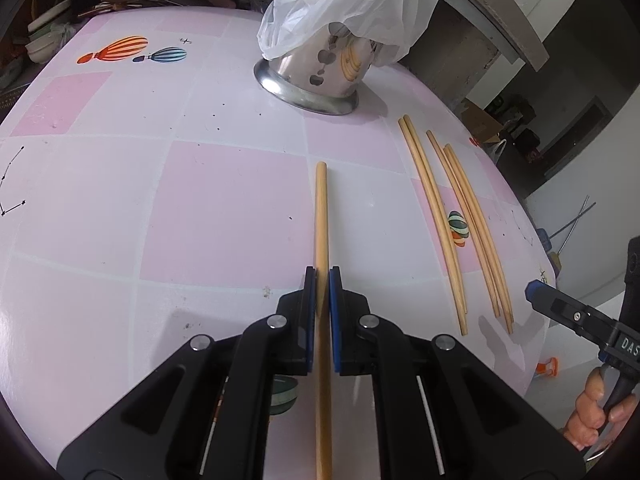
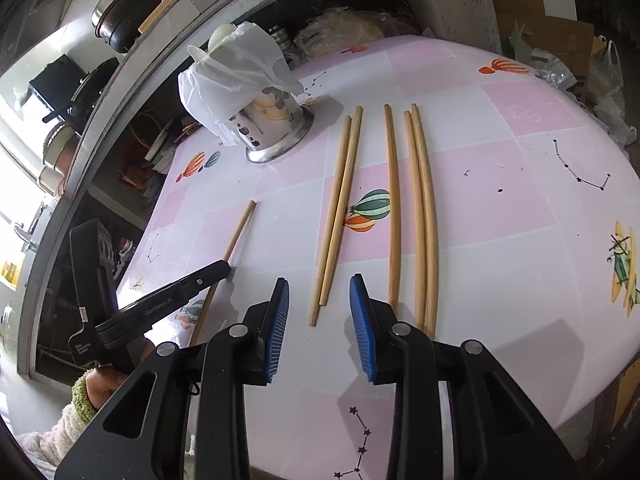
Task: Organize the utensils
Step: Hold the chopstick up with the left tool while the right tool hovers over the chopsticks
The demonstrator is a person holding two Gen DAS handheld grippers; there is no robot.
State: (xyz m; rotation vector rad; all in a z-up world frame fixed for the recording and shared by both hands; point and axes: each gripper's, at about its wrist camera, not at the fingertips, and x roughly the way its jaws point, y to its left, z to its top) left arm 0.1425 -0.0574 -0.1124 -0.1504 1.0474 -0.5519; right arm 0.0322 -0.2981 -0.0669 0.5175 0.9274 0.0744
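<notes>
Chopstick [image 1: 321, 216] clamped in our left gripper [image 1: 322, 292], tip forward on the table.
We keep it level toward the holder [image 1: 320, 68] ahead; our right gripper [image 2: 319, 308] hangs unclenched above the pair [image 2: 338, 208].

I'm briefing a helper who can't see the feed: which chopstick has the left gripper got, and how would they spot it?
Start at the pink checked tablecloth and find the steel utensil holder under a white plastic bag. Five loose chopsticks lie grouped together nearby. The held chopstick lies alone, apart from them, and only it is pinched between the left gripper pads.
</notes>
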